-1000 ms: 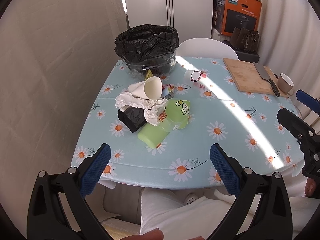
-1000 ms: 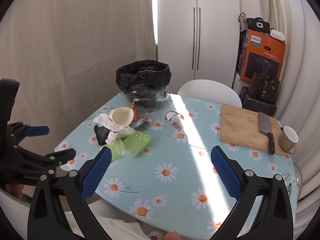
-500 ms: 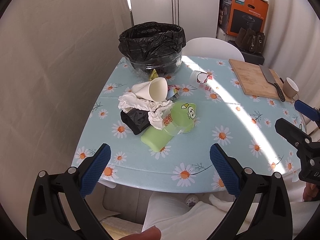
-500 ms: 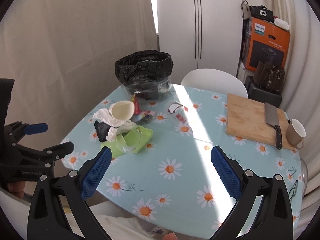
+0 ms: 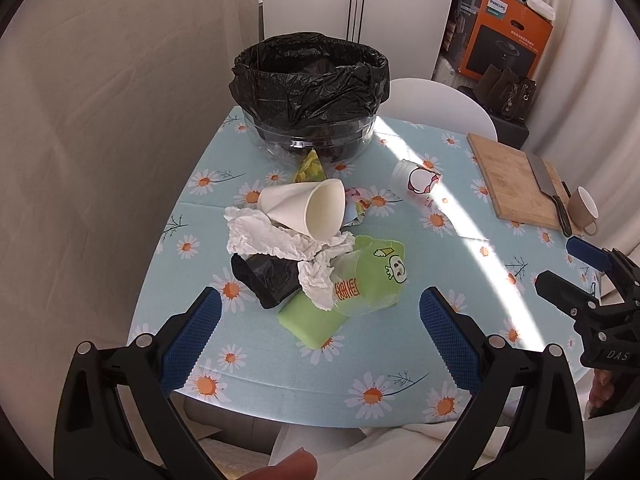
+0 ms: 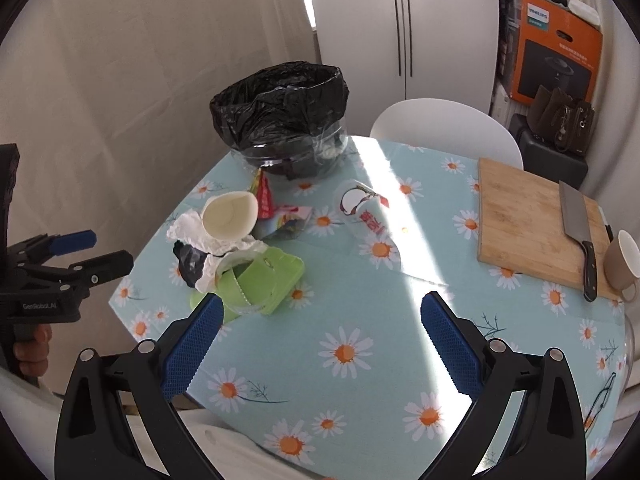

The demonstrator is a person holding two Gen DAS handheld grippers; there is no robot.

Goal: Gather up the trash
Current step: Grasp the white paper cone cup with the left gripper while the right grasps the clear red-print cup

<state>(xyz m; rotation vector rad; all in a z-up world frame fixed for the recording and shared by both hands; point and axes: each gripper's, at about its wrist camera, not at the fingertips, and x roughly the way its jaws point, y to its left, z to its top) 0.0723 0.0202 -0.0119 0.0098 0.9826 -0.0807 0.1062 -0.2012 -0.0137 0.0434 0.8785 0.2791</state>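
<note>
Daisy-print tablecloth (image 6: 360, 320), cutting board (image 6: 528, 220), white wardrobe (image 6: 400, 32), curtains (image 6: 140, 60)

I'm counting one bin (image 5: 310, 92), one paper cone (image 5: 308, 208), one crumpled tissue (image 5: 272, 236), two plastic cups (image 5: 366, 280) (image 5: 414, 178), one cutting board (image 5: 516, 184), one cleaver (image 5: 550, 188), one mug (image 5: 582, 210), one chair (image 5: 436, 104).

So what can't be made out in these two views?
- Inside of the black-bagged trash bin: both views, hidden by its crumpled liner.
- Black plastic wad: mostly covered by crumpled white tissue, both views.
- Printed text on the clear plastic cup: too small.
- Beige mug: right wrist view, cut by the frame edge.
</note>
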